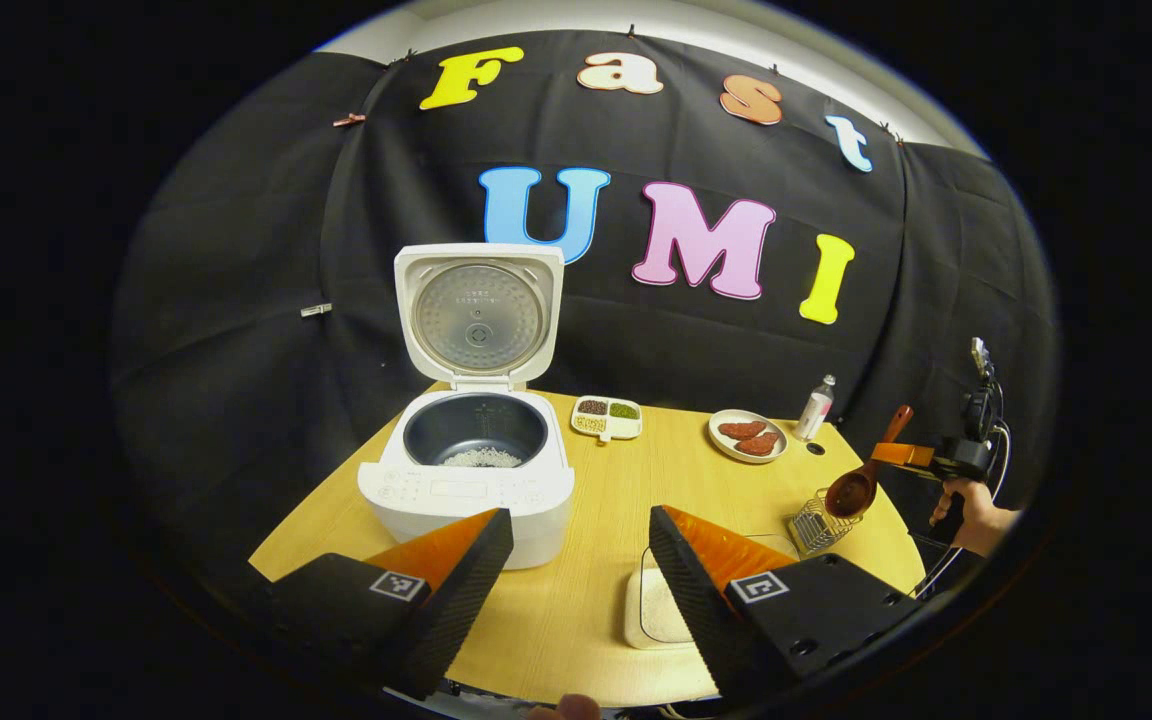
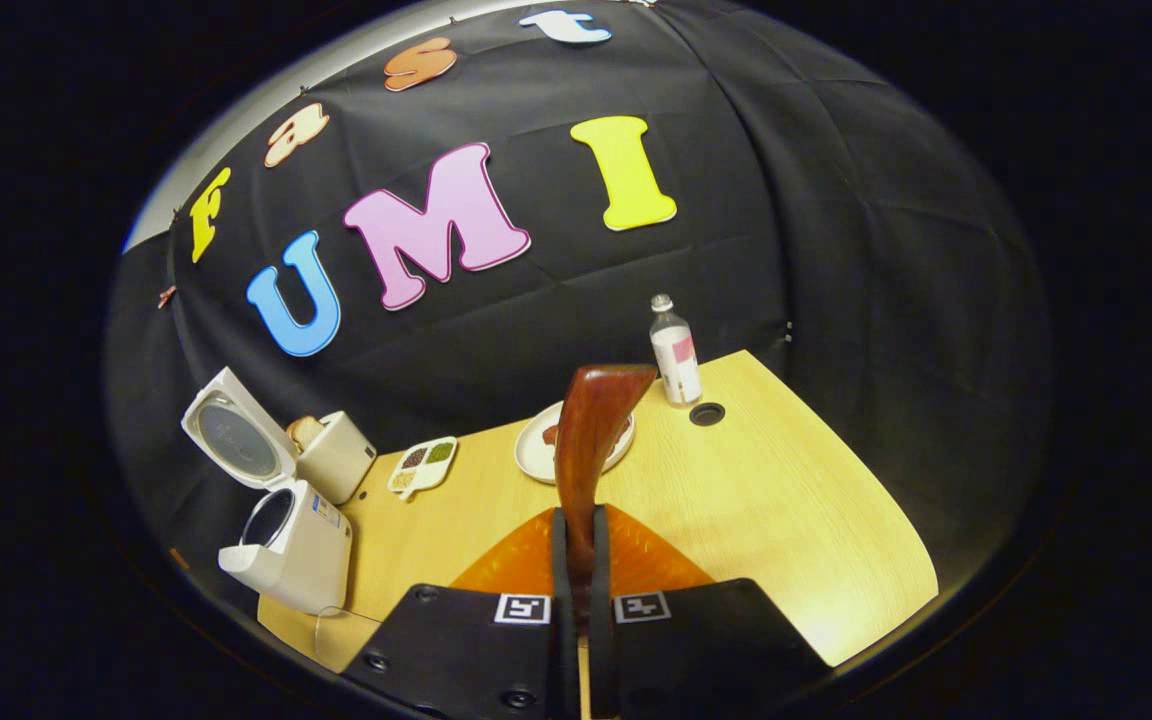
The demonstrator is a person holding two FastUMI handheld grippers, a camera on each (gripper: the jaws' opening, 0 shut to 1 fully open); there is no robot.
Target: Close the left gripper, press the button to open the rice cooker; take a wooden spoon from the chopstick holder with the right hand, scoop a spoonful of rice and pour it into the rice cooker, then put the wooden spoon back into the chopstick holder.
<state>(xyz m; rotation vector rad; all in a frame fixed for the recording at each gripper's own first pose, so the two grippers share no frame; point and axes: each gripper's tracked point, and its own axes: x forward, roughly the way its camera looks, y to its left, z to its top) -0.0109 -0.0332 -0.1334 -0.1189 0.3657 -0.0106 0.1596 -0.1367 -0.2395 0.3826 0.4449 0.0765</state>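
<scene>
Rice cooker (image 1: pixel 466 470) stood open with rice inside while the right tool (image 2: pixel 576 560) clamped the wooden spoon (image 2: pixel 588 440) above the chopstick holder (image 1: pixel 818 522) at four o'clock, apparently for return; left tool (image 1: pixel 576 560) gaped empty.

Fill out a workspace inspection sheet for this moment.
Surface: wooden table, round hole near the bottle.
Job's things: rice cooker lid up, rice in its pot; wooden spoon clamped by its handle; wire chopstick holder; clear rice container.
Clutter: divided grain dish, plate of reddish pieces, bottle, toaster.
Grippers: left gripper fingers apart, holding nothing; right gripper shut on the spoon, bowl over the holder.
Cables: one by the person's hand.
Surroundings: black cloth wall.
</scene>
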